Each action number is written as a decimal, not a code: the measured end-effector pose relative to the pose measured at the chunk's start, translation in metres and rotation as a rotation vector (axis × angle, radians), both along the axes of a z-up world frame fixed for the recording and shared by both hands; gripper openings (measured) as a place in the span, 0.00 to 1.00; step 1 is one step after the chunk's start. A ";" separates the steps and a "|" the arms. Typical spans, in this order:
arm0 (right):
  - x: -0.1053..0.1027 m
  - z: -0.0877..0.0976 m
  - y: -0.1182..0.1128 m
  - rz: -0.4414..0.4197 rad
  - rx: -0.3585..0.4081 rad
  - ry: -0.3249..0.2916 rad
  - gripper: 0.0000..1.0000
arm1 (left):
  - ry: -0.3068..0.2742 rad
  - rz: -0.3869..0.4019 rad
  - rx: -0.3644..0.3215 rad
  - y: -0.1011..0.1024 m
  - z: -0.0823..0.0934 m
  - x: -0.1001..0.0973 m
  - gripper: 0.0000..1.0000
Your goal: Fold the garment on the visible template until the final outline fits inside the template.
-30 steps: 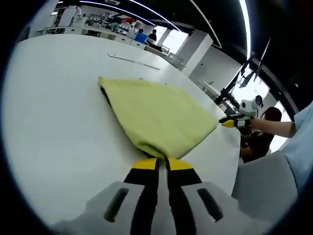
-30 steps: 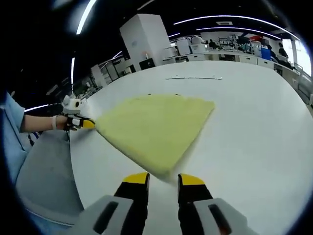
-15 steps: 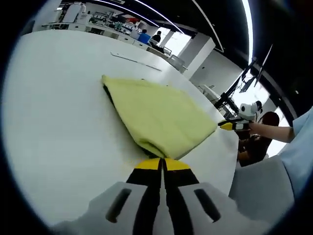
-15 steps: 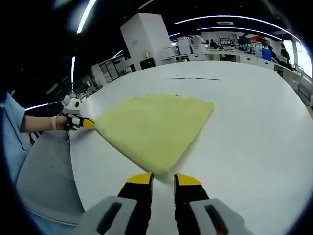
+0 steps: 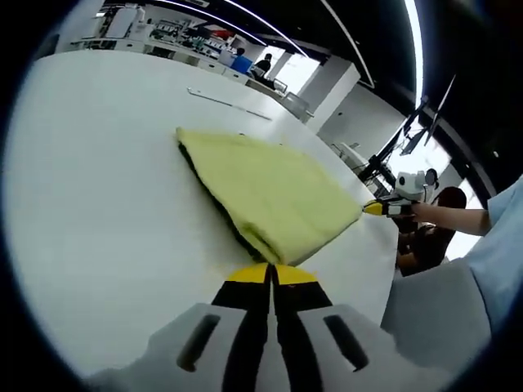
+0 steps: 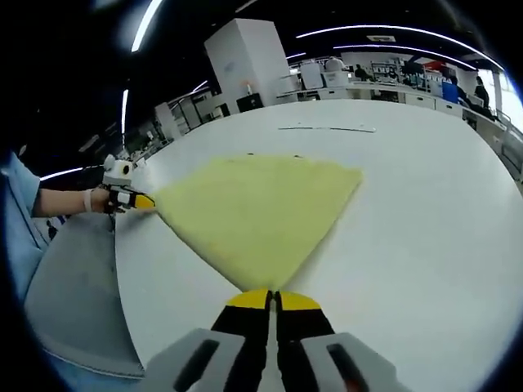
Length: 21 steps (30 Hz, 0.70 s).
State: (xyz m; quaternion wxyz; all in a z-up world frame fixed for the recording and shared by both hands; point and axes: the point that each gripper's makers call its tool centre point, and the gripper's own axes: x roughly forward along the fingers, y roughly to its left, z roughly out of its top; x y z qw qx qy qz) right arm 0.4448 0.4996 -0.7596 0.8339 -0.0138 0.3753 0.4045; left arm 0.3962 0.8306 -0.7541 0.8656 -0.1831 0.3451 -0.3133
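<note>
1. Since a second ago the right gripper (image 6: 272, 299) has closed: its jaws stood apart short of the garment's (image 6: 255, 211) near corner, and now they meet on that corner.
2. Left gripper (image 5: 270, 274) was already closed a second ago and has stayed so, with the garment's other near corner at its tips; the fabric there has lifted slightly, showing a dark underside along the fold edge.
3. Each gripper is clenched on a corner of the yellow garment, as far as the views show; the cloth runs right up to the yellow tips in both.
4. In the right gripper view the left gripper (image 6: 140, 201) sits at the garment's far-left point, near the table (image 6: 425, 204) edge beside the person; in the left gripper view the right gripper (image 5: 377, 208) sits at the opposite point.
5. Most of the garment lies flat, already folded into a rough wedge, on the white table, towards the edge nearest the person and well clear of the far side.
6. A thin line (image 6: 327, 128) marked on the table lies beyond the garment; whether it belongs to the template I cannot tell.
7. Holding both near corners at once probably prepares a fold away from the person, keeping the edge taut and square.
</note>
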 end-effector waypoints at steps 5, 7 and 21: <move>-0.001 0.001 -0.001 0.001 -0.003 0.002 0.00 | 0.004 0.005 0.008 0.011 0.001 -0.003 0.00; -0.001 0.002 -0.001 0.003 -0.004 0.001 0.00 | 0.005 0.011 0.012 0.018 0.002 -0.005 0.00; -0.012 0.000 -0.003 -0.001 0.005 0.021 0.00 | 0.018 -0.021 0.054 0.021 -0.003 -0.020 0.00</move>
